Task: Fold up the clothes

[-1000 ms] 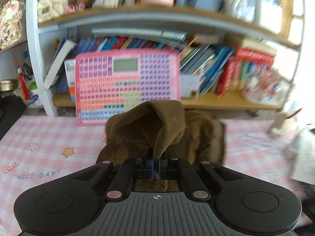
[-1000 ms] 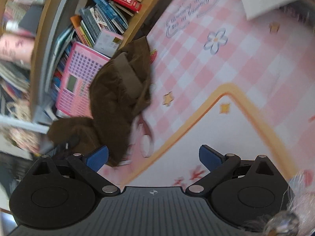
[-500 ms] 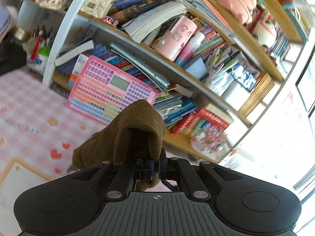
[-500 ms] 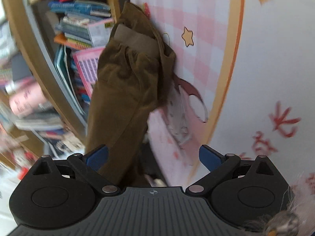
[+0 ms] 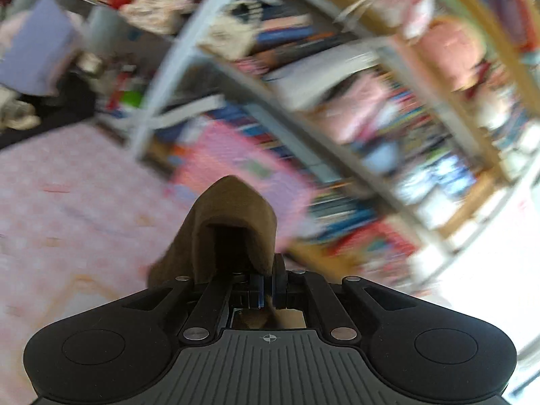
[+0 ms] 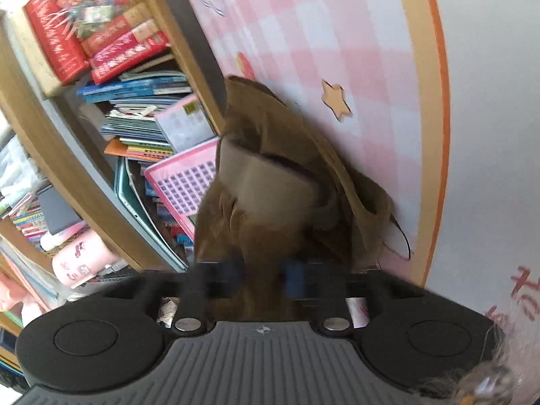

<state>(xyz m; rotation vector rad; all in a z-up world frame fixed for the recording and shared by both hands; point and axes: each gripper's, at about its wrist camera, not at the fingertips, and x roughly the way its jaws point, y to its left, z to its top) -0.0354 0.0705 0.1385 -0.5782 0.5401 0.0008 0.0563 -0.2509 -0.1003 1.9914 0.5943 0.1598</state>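
A brown garment (image 5: 233,216) hangs in a peaked fold from my left gripper (image 5: 267,287), which is shut on its edge above the pink checked tablecloth (image 5: 67,202); this view is badly blurred. In the right wrist view the same brown garment (image 6: 270,182) stretches from the tablecloth (image 6: 337,33) down to my right gripper (image 6: 260,280). Its blue fingers (image 6: 297,281) are smeared by motion, the jaws are closing, and a band of the brown cloth sits between them.
A bookshelf (image 6: 118,101) packed with books stands along the table's back edge. A pink toy keyboard (image 6: 185,182) leans on it right behind the garment. A white mat with an orange border (image 6: 489,135) lies on the tablecloth.
My left gripper has risen and rolled, lifting the garment off the table. The right gripper has rolled, moved in on the hanging cloth, and its wide-open jaws have come together on it.
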